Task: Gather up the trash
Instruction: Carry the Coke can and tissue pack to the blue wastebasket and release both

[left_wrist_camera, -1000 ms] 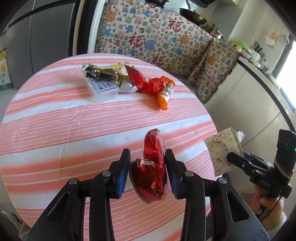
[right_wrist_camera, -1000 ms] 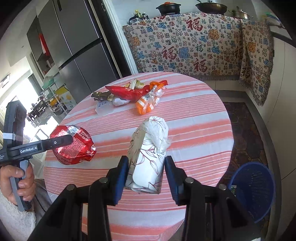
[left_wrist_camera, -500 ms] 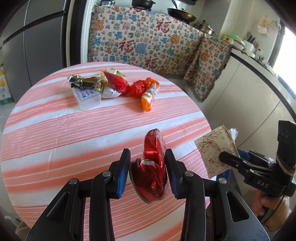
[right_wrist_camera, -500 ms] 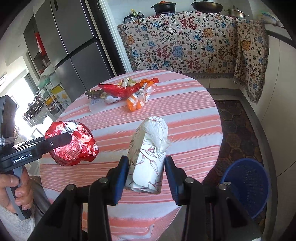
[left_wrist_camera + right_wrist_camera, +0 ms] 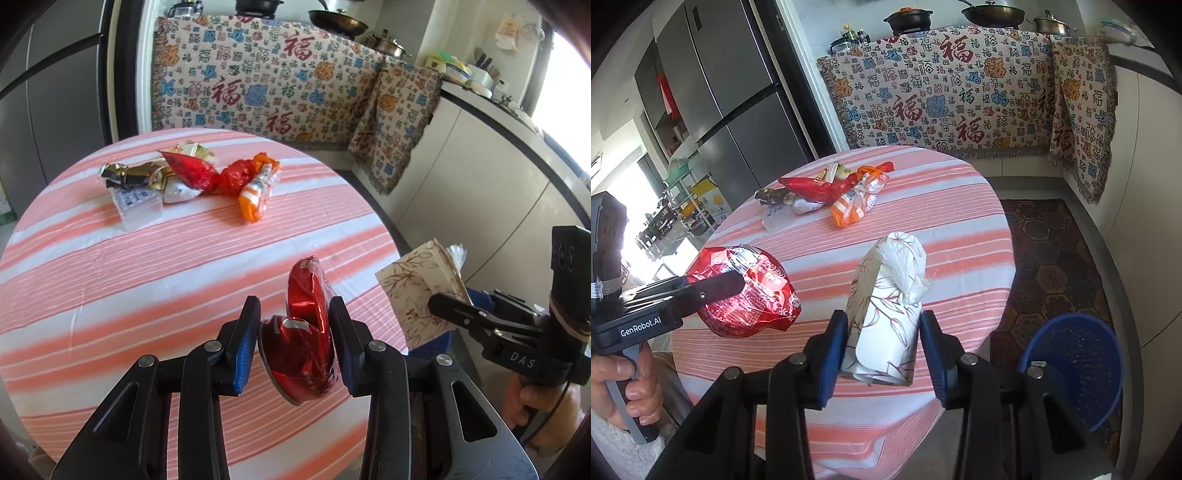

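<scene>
My left gripper (image 5: 293,343) is shut on a crumpled red foil snack bag (image 5: 304,339) and holds it above the near part of the round striped table (image 5: 110,280). The bag also shows in the right wrist view (image 5: 746,291). My right gripper (image 5: 882,347) is shut on a floral tissue pack (image 5: 886,314), held off the table's near right edge; the pack also shows in the left wrist view (image 5: 417,288). A pile of wrappers (image 5: 207,177) lies at the table's far side. A blue bin (image 5: 1075,365) stands on the floor to the right.
A clear plastic box (image 5: 138,206) and an orange-white packet (image 5: 256,195) lie by the pile. A fridge (image 5: 731,107) stands behind the table on the left. A patterned cloth (image 5: 960,96) covers the counter behind. White cabinets (image 5: 480,177) run along the right.
Both grippers have drawn back from the table and lifted, each keeping its hold. The table and pile look farther off, and the blue bin shows more fully at the right.
</scene>
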`<state>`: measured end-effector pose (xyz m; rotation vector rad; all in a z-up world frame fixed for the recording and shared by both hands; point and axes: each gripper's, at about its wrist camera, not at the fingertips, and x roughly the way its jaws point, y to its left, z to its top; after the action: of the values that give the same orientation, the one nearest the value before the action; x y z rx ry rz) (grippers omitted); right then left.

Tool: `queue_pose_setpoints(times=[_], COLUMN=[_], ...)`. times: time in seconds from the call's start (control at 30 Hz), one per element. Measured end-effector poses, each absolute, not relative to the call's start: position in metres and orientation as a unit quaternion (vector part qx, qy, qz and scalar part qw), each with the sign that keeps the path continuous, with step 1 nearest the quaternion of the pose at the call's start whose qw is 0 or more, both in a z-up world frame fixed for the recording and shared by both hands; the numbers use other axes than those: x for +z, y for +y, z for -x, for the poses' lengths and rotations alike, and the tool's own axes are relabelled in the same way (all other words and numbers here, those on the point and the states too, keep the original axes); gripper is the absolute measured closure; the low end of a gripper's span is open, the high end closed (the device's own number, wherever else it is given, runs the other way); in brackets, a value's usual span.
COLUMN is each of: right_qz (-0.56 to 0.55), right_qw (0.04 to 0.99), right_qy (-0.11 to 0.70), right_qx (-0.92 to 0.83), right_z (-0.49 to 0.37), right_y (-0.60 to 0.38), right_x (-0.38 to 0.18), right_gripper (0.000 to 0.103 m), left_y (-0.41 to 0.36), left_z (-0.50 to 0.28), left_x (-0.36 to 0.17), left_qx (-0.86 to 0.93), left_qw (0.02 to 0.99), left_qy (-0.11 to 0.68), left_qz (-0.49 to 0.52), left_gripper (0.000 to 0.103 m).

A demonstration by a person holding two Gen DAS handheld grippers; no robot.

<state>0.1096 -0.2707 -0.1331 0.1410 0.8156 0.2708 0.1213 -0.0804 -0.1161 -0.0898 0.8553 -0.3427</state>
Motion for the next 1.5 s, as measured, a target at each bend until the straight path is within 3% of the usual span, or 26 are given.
queue_pose_setpoints(times=[0.63,0.93,1.43,1.5], right_qz=[-0.056,-0.072,-0.109,-0.118], right_qw=[0.914,0.894,0.859,0.858], right_qy=[0.401,0.439,0.491,0.493], right_qx=[-0.008,-0.059,-0.095,-0.09], right_z=[-0.098,-0.111,-0.125,-0.129], right_y=[-0.439,-0.509,-0.567,-0.57], right_x=[-0.117,-0.152,-0.222,-0.227], right_gripper=[0.062,0.062,0.062,0.058], left_y=[-0.255,-0.342,-0.398,-0.405], left_z=[-0.144,-0.156,-0.177,-0.178], left_x=[-0.106,-0.144,-0.211,-0.215], left_qx=[-0.303,-0.338,-0.329,-0.332], left_qw=[0.858,0.829,0.803,0.802], left_qy=[0.414,0.445,0.495,0.494], left_qz=[0.012,-0.012,-0.047,-0.053], left_gripper=[0.065,0.065,0.065,0.063])
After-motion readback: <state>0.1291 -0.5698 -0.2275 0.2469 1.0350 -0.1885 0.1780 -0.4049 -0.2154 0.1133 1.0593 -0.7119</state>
